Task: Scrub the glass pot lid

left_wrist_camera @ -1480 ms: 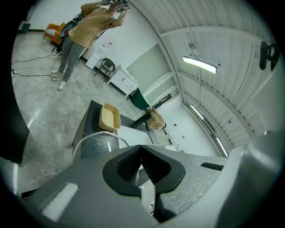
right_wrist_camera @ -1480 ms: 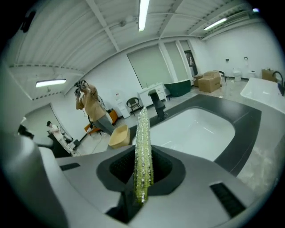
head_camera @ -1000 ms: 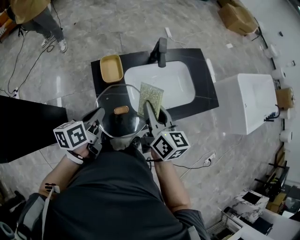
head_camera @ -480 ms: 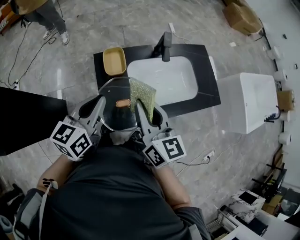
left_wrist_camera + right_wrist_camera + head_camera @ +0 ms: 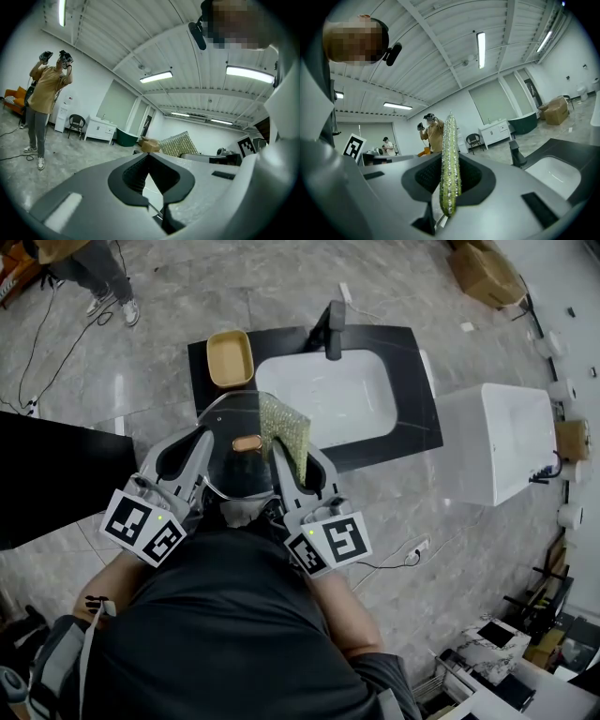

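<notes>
The glass pot lid (image 5: 232, 474) is a clear round disc with a thin metal rim and a small brown knob (image 5: 247, 443) at its middle. It hangs in the air just in front of the sink counter (image 5: 417, 427), knob side up, with its left rim pinched in the left tool (image 5: 201, 442). A glittery yellow-green scrub sponge (image 5: 282, 430), clamped edge-on in the right tool (image 5: 279, 451), lies over the lid's right part. I can't tell whether they touch.

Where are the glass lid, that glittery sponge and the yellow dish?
glass lid (image 5: 247, 443), head view, on its brown knob.
sponge (image 5: 450, 164), right gripper view, on the narrow edge facing the camera.
yellow dish (image 5: 230, 359), head view, middle of its bare inside.
</notes>
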The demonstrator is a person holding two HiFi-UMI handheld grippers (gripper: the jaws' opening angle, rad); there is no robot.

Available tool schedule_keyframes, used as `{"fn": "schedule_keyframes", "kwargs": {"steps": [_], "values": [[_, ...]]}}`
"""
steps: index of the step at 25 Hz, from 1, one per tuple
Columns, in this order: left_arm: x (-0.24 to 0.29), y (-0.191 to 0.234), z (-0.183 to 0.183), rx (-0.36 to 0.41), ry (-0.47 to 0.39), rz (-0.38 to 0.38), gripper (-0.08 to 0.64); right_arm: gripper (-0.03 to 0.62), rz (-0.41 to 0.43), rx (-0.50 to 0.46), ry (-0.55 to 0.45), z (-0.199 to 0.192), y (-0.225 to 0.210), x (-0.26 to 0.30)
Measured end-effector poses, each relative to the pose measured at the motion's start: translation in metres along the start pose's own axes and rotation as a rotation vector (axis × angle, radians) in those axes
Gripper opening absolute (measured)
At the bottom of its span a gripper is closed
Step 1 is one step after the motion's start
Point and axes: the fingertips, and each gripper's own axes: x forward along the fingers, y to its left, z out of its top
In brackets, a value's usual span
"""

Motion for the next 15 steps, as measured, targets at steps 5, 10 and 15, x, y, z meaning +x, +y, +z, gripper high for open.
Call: {"fn": "schedule_keyframes", "kwargs": {"steps": [5, 10, 15], "values": [[-0.0001, 0.0000, -0.0045, 0.016, 0.007, 0.008, 0.002, 0.055, -0.002, 0.003, -0.003, -0.0023, -0.0006, -0.0027], [-0.0014, 0.0007, -0.0051, 0.018, 0.009, 0.014, 0.002, 0.055, -0.005, 0.011, -0.003, -0.0033, -0.0002, -0.0036], [-0.0034, 0.0022, -0.0071, 0.017, 0.012, 0.020, 0.002, 0.055, -0.006, 0.014, -0.001, -0.0045, 0.0011, -0.0036]]}}
